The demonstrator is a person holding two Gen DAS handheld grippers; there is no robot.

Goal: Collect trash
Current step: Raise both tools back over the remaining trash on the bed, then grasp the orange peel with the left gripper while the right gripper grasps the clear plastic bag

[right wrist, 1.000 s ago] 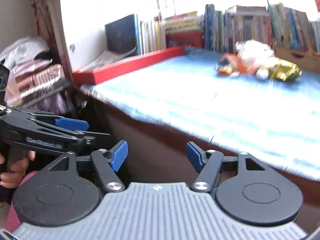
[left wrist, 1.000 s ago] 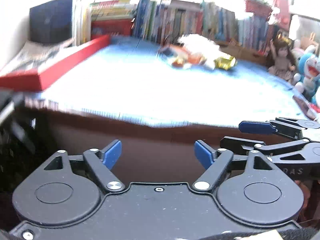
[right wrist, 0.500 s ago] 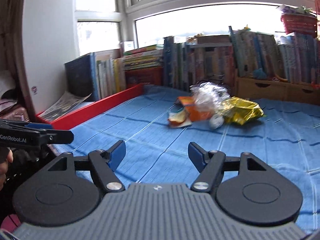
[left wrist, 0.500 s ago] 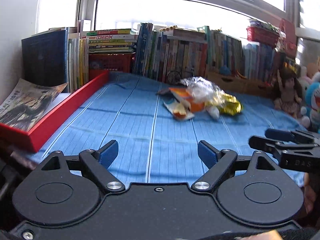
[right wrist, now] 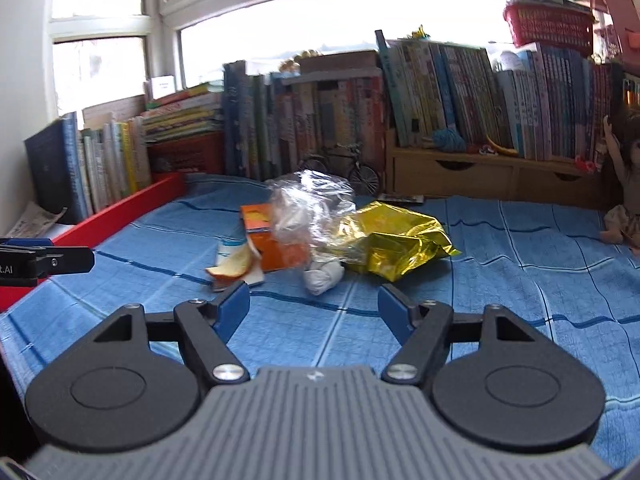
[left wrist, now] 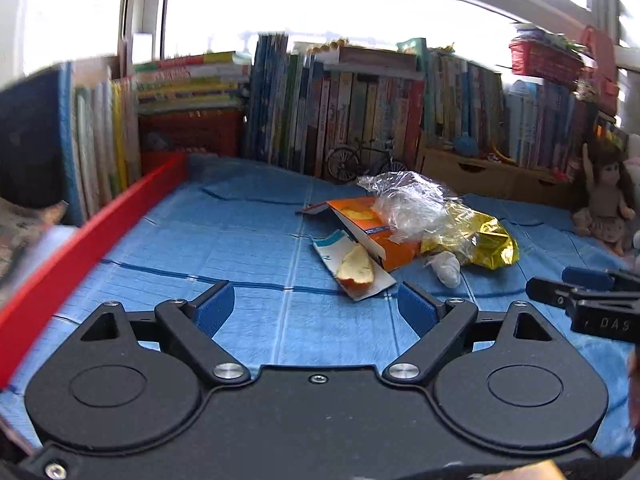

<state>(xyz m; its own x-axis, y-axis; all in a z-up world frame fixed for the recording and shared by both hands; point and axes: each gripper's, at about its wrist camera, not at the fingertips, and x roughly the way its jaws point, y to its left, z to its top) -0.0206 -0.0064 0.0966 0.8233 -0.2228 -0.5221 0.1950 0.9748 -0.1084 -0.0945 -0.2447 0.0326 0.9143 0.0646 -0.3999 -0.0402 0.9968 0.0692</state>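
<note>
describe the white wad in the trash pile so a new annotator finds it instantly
On the blue mat before the row of books lies one trash heap. The white wad sits at its near edge, between the orange carton and the gold foil bag. It alone is small, matte white and balled up.

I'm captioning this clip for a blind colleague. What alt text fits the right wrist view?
A small trash pile lies on a blue cloth: a gold bag, clear plastic, an orange box, a fruit peel and a white wad. The open, empty right tool points at it, with books lining the window behind.
</note>
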